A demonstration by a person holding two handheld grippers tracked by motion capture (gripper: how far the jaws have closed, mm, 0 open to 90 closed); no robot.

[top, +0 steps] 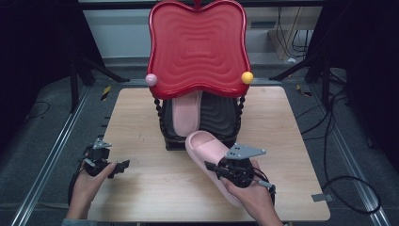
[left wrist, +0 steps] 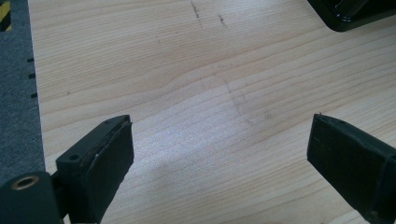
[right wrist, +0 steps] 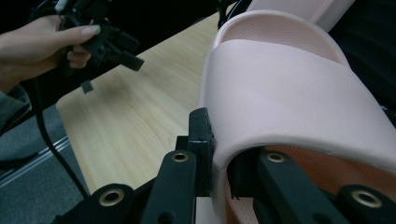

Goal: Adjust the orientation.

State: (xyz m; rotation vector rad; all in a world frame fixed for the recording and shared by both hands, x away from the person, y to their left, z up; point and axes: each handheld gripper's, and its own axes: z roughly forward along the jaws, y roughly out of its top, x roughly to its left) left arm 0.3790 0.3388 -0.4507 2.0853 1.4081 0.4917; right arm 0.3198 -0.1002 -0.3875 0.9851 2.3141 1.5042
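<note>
A pink slipper (top: 205,149) lies at an angle on the wooden table (top: 141,122), its toe just in front of the black shoe rack (top: 221,117). My right gripper (top: 221,168) is shut on the slipper's side wall (right wrist: 219,154), one jaw outside and one inside under the strap (right wrist: 289,98). A second pink slipper (top: 186,113) rests on the rack's lower tier, under the red wavy top tray (top: 197,44). My left gripper (top: 123,165) hovers open over bare wood at the table's left; its fingers (left wrist: 105,158) stand wide apart with nothing between them.
A pink ball (top: 151,79) and a yellow ball (top: 247,77) cap the tray's front corners. A corner of the rack's base (left wrist: 348,16) shows in the left gripper view. Cables (top: 329,141) trail on the floor at right. Metal rails (top: 51,155) run beside the table.
</note>
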